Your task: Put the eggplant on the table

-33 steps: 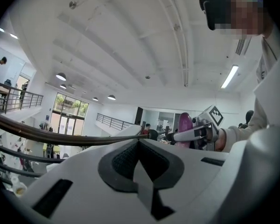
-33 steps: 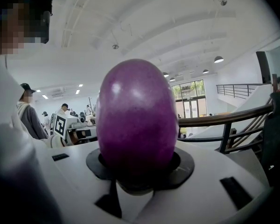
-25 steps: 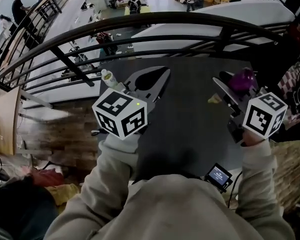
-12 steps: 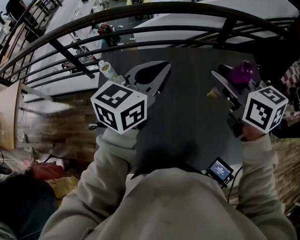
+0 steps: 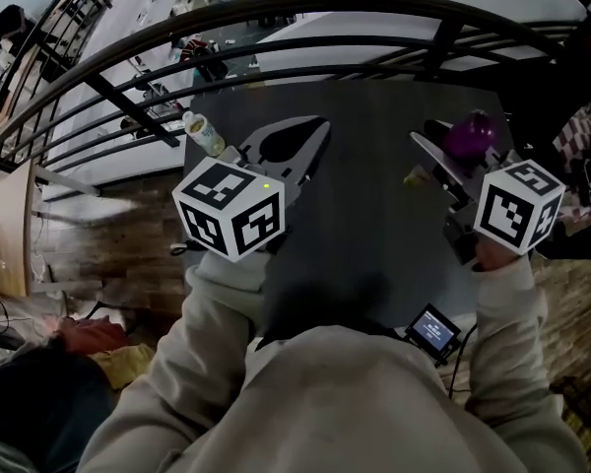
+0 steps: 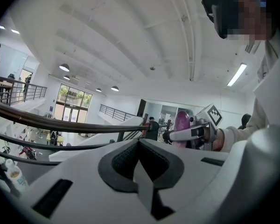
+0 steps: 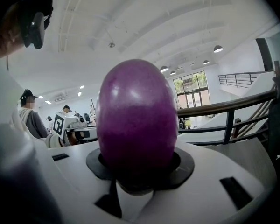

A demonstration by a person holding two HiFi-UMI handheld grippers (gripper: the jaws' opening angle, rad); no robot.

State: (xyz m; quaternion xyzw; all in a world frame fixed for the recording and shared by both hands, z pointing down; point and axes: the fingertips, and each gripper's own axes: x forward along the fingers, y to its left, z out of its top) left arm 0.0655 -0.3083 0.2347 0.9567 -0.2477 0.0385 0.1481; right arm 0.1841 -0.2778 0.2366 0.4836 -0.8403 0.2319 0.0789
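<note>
The glossy purple egg-shaped eggplant [image 7: 135, 120] is clamped between the jaws of the white right gripper [image 5: 456, 158], above the dark grey table [image 5: 374, 220]. The white left gripper [image 5: 313, 134] is closed, with nothing inside.

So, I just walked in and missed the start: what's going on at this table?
A person holds a gripper in each hand over the dark table. The right gripper is shut on a glossy purple eggplant, which stands upright between its fingers and has not been let go. The left gripper is shut and empty, off to the side. A small pale bottle stands at the table's far left corner.
</note>
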